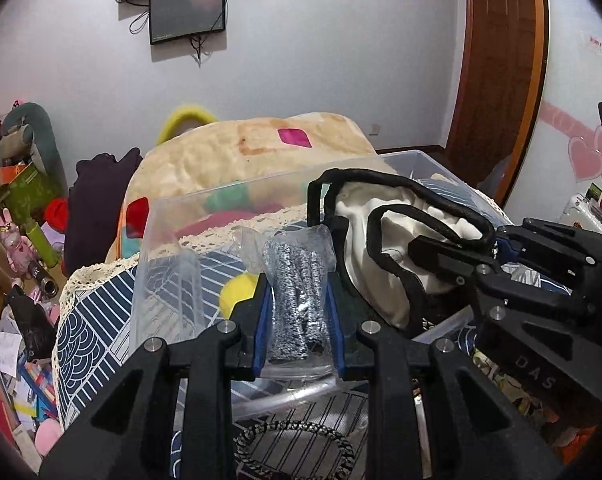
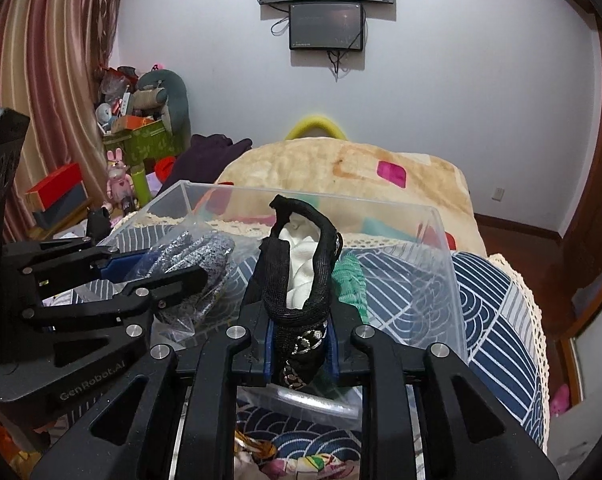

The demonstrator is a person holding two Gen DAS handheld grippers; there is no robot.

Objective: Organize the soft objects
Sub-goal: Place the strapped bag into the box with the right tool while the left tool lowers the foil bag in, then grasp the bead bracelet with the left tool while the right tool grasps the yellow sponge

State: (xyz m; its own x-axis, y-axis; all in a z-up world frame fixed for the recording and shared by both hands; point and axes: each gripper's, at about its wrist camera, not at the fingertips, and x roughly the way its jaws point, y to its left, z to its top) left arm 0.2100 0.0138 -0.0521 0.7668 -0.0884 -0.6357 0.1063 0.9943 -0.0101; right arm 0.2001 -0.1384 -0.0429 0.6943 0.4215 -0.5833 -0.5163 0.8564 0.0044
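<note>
Bagged grey knit (image 1: 297, 300) clamped between left gripper (image 1: 298, 312) fingers; black-trimmed white fabric (image 2: 301, 276) pinched between right gripper (image 2: 300, 344) fingers, over clear bin (image 2: 445, 264). Light, limp; plastic likely slippery, trim grips best.

Two dark screens (image 2: 325, 4) on wall; striped curtain (image 2: 49, 64) left; wooden door (image 1: 501, 56) right; pink bunny figure (image 2: 119, 180).

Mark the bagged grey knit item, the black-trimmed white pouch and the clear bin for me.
bagged grey knit item (image 1: 297, 300), left wrist view, middle of the knit between the claw fingers.
black-trimmed white pouch (image 2: 301, 276), right wrist view, white fabric inside the trim.
clear bin (image 2: 441, 280), right wrist view, right wall.
</note>
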